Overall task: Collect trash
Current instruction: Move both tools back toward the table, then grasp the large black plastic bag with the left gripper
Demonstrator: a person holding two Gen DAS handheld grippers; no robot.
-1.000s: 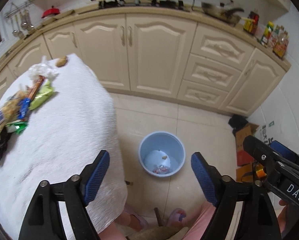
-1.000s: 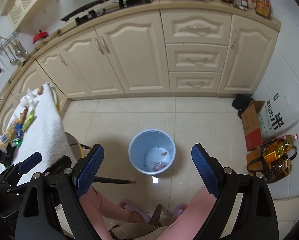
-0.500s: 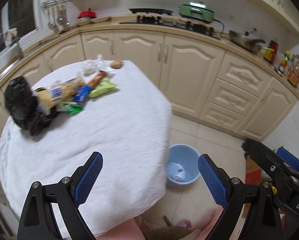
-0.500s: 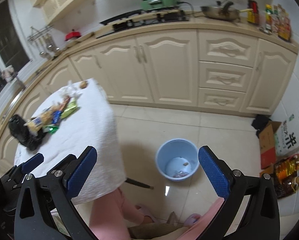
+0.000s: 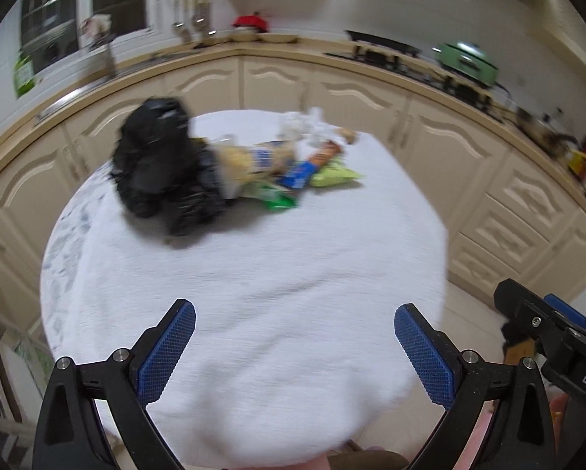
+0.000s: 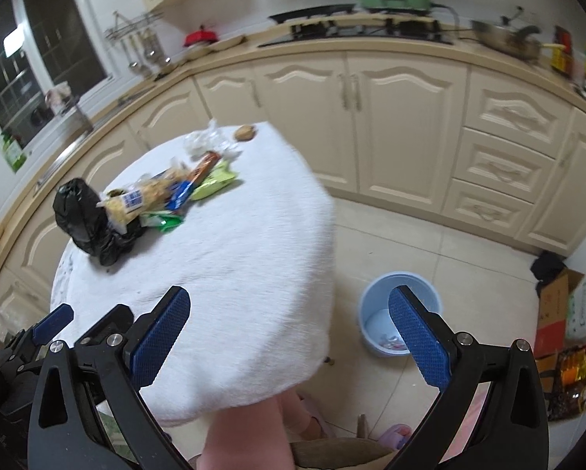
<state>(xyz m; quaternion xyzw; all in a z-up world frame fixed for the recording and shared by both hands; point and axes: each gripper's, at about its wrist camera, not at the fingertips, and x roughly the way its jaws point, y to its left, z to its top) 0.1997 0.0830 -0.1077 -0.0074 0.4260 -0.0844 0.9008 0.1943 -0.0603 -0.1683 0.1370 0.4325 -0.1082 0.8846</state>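
Both grippers are hanging over the near edge of the desk [image 6: 253,258]. The left gripper [image 5: 293,348] has just been spreading its fingers, nothing between them; the right gripper [image 6: 289,333] is sitting fully spread and empty too. Down on the floor the blue bin [image 6: 400,323] is already holding a few scraps, so I'd say some trash is in. Most is still waiting though: the black bag [image 5: 159,164], the snack wrappers [image 5: 289,168] touching it, the crumpled plastic [image 6: 210,141] and a small brown lump [image 6: 245,132] at the far edge.
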